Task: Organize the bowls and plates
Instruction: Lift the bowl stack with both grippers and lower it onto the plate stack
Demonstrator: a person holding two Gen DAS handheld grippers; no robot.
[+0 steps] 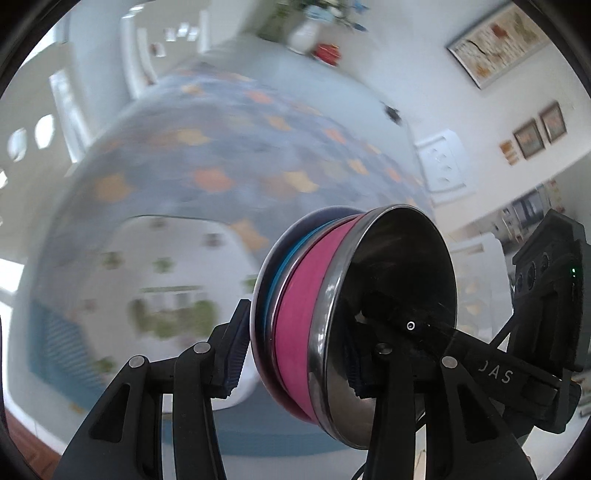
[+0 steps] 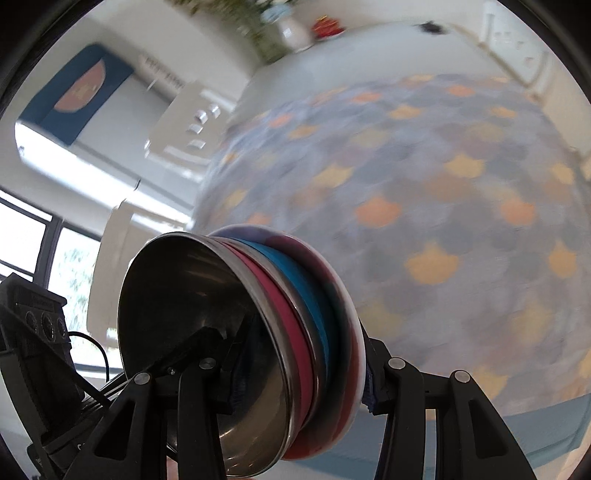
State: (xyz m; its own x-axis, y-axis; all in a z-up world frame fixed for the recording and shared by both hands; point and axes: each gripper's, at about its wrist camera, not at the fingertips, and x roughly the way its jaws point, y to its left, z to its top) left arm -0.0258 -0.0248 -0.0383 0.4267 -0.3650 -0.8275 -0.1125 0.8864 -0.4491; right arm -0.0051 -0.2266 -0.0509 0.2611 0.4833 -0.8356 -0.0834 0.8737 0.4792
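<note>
Both grippers clamp one nested stack of dishes, tipped on edge in the air. In the left wrist view my left gripper [image 1: 295, 354] is shut on the stack: a steel bowl [image 1: 399, 280] innermost, then a pink bowl [image 1: 306, 314], a blue bowl [image 1: 275, 273] and a pale plate [image 1: 258, 295] outermost. One finger [image 1: 236, 347] presses the plate's underside; the other sits inside the steel bowl. In the right wrist view my right gripper [image 2: 299, 373] is shut on the same stack: steel bowl [image 2: 184, 306], pink bowl [image 2: 291, 325], blue bowl [image 2: 314, 295], plate [image 2: 347, 332]. Each view shows the other gripper's body at its edge.
A table with a blue-grey cloth patterned with orange shapes [image 1: 229, 155] fills the background of both views [image 2: 424, 203], blurred by motion. A white floral placemat [image 1: 166, 288] lies on it. A white vase [image 1: 304, 33] and red box [image 1: 327, 51] stand at its far end. White chairs stand around.
</note>
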